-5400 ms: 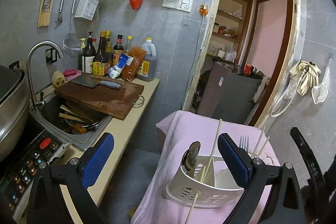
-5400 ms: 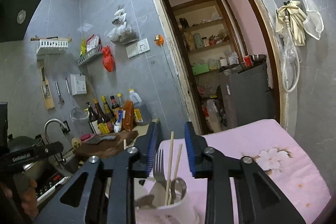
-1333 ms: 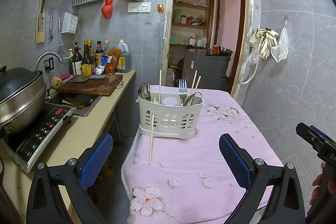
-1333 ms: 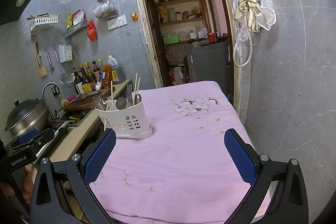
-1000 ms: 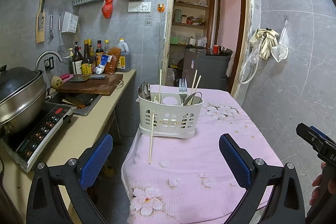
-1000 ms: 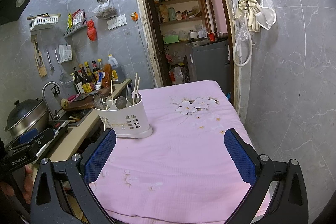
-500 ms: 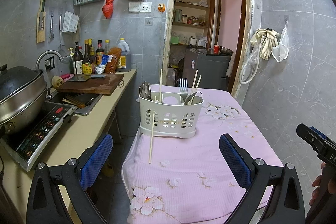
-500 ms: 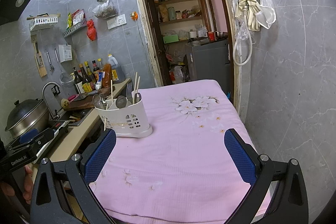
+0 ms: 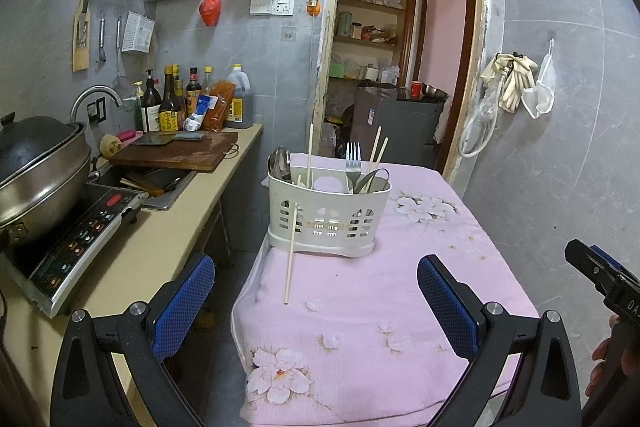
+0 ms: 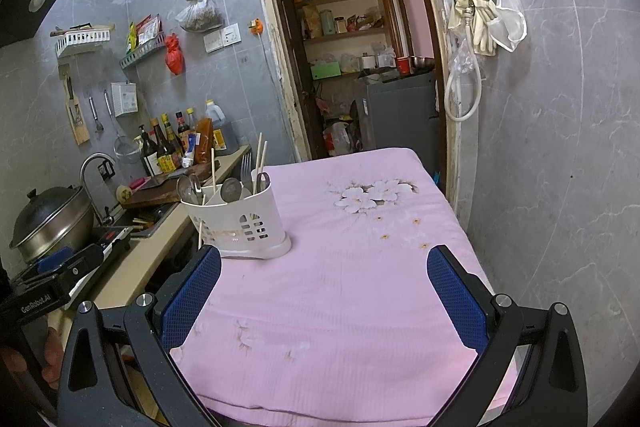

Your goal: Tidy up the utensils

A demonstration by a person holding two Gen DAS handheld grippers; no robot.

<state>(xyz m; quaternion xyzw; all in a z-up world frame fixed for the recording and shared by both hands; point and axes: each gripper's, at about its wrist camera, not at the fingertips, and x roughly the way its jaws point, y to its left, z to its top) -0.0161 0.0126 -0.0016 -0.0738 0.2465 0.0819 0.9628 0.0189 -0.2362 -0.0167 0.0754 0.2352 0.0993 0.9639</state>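
Note:
A white slotted utensil holder [image 9: 326,215] stands on the pink flowered tablecloth [image 9: 360,311]; it also shows in the right wrist view [image 10: 240,225]. It holds spoons [image 9: 279,163], a fork [image 9: 353,159] and chopsticks [image 9: 378,149]. One chopstick [image 9: 291,251] leans against its front with its tip on the cloth. My left gripper [image 9: 316,301] is open and empty, well short of the holder. My right gripper [image 10: 324,297] is open and empty over the near cloth, right of the holder.
A counter [image 9: 160,239] runs along the left with an induction cooker [image 9: 76,243], a big lidded pot [image 9: 36,167], a sink, a cutting board [image 9: 180,151] and bottles. A doorway [image 9: 400,67] lies behind the table. A grey tiled wall [image 10: 560,147] closes the right.
Since 5.4 s ago both grippers have pulled back from the holder and the right one has opened. Over the last second nothing has visibly moved.

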